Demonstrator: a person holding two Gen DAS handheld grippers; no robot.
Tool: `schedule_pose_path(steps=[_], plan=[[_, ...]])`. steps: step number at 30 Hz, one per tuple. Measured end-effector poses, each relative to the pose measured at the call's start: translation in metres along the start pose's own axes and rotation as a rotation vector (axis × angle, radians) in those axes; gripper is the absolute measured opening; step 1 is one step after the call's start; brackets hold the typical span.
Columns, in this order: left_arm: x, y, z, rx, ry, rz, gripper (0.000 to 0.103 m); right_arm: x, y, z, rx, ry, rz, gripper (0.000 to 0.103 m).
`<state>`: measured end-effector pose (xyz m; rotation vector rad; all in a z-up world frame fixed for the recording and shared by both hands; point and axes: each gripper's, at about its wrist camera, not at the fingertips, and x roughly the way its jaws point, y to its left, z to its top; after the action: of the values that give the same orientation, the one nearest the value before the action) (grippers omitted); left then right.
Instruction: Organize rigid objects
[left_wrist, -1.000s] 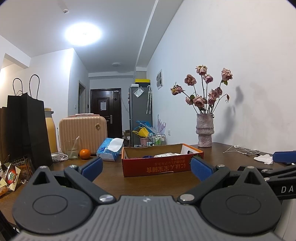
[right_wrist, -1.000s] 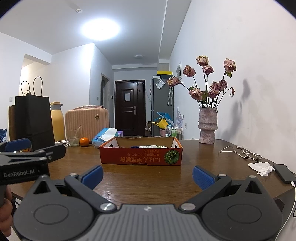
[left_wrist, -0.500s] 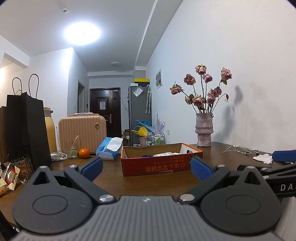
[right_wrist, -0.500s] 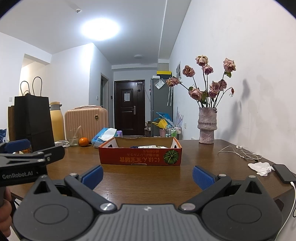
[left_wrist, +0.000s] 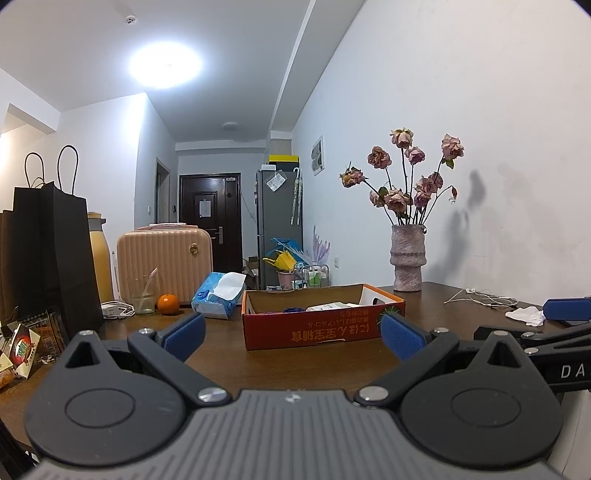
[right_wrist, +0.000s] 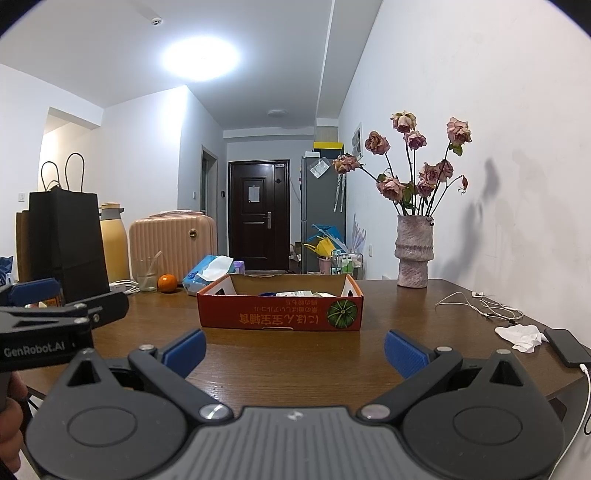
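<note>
Both tongs are held up low over the brown wooden surface (right_wrist: 295, 354), side by side, pointing at a red cardboard box (right_wrist: 280, 310). The left tongs (left_wrist: 291, 330) are spread wide and hold nothing. The right tongs (right_wrist: 295, 347) are spread wide too, with nothing between the blue pads.

The box sits in the middle of the surface with its top open. Inside it lie a few flat things: something white like a small packet (left_wrist: 330, 307) and something blue. What they are is too small to tell. So some things already lie in the box. Around it, a phone (right_wrist: 565, 347), a white cable (right_wrist: 480, 306), a crumpled tissue (right_wrist: 521, 334), an orange (right_wrist: 167, 283) and a glass cup (right_wrist: 147, 275) lie on the surface. This could be early, with more to put away, or near the end.

The box looks stiff and papery. The vase (right_wrist: 412, 251) is rough and bumpy. The orange is round and smooth.
</note>
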<state>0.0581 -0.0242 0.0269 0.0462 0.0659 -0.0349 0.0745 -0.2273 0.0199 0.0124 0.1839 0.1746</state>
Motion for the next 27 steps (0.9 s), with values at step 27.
schedule_pose_path(steps=[27], plan=[[-0.0008, -0.0007, -0.0011, 0.006, 0.006, 0.009, 0.103, 0.0007, -0.0012, -0.0012, 0.004, 0.003, -0.004, 0.103]])
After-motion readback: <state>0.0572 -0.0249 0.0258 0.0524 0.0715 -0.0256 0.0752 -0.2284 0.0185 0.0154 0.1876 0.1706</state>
